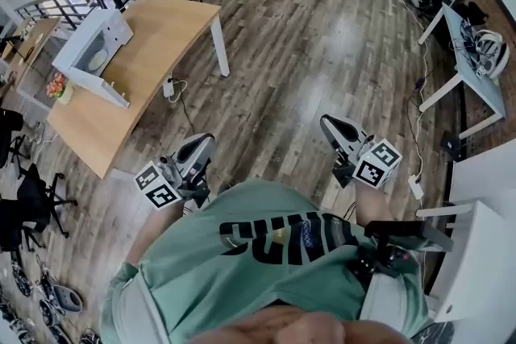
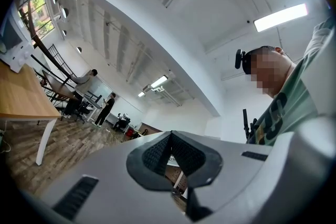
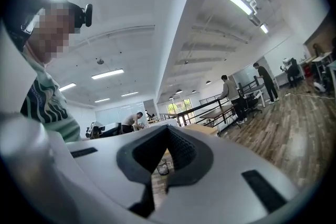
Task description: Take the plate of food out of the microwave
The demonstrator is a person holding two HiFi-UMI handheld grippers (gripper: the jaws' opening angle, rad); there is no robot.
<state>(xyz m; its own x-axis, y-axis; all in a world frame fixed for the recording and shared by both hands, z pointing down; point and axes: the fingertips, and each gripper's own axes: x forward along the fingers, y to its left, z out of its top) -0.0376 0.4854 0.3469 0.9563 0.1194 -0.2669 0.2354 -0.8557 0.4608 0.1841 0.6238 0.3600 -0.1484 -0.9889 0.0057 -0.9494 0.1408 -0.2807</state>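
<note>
A white microwave (image 1: pixel 90 52) sits on a long wooden table (image 1: pixel 153 44) at the far upper left of the head view. Its front faces up and a pale plate (image 1: pixel 97 60) shows inside. Both grippers are held close to the person's green shirt, well away from that table. My left gripper (image 1: pixel 201 144) points toward the table with its jaws closed together and nothing between them (image 2: pixel 169 136). My right gripper (image 1: pixel 327 123) points up over the wood floor, also shut and empty (image 3: pixel 168 131). In the left gripper view the microwave (image 2: pixel 14 55) shows small at the left edge.
Flowers (image 1: pixel 56 84) stand at the table's left end. Black office chairs (image 1: pixel 28 201) crowd the left edge. White desks (image 1: pixel 472 80) with headsets and cables line the right, and another white surface (image 1: pixel 484 254) is near my right side. People stand in the distance (image 3: pixel 229 92).
</note>
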